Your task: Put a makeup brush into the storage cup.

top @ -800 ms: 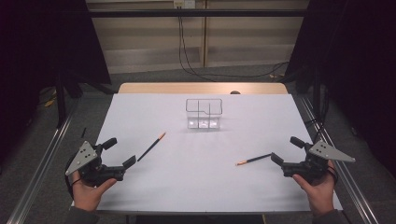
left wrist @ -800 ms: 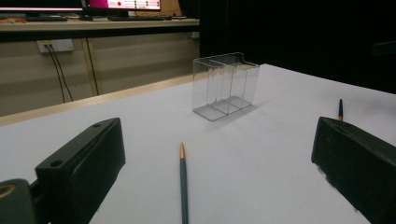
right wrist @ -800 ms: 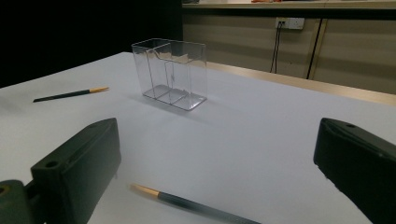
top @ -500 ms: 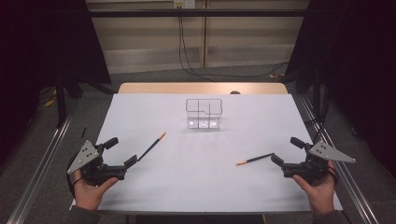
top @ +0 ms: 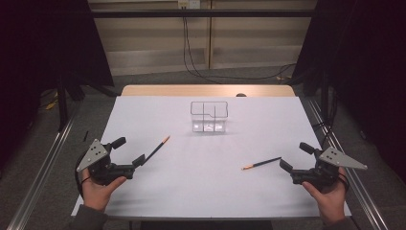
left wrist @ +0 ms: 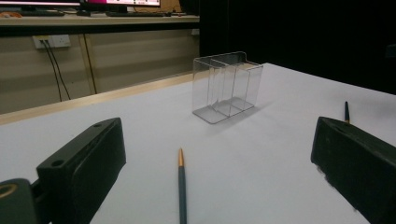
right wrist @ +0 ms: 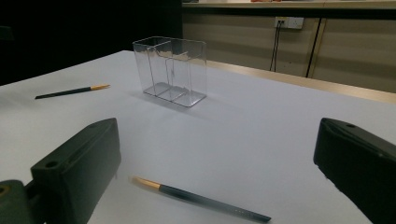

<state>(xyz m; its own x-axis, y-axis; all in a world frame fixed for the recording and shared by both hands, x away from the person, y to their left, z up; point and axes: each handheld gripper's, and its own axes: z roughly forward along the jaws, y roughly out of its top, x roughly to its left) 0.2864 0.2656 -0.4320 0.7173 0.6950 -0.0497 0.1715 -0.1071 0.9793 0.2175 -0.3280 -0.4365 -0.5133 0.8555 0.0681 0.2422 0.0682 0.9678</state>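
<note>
A clear plastic organiser box (top: 208, 116) with compartments stands upright on the white table (top: 210, 191), toward the far middle. A dark pencil with an orange tip (top: 157, 148) lies left of centre. Its dark end reaches between the jaws of my left gripper (top: 129, 150), which is open and not touching it. In the left gripper view the pencil (left wrist: 181, 186) runs away from me toward the box (left wrist: 227, 86). A second pencil (top: 261, 163) lies on the right, its dark end just ahead of my open right gripper (top: 295, 156). In the right gripper view this pencil (right wrist: 201, 198) lies crosswise between the jaws.
The table's wooden far edge (top: 206, 90) lies behind the box. Metal rails (top: 43, 167) run along both sides of the table. Cables (top: 191, 57) hang down the back wall. White table surface lies open between the two pencils.
</note>
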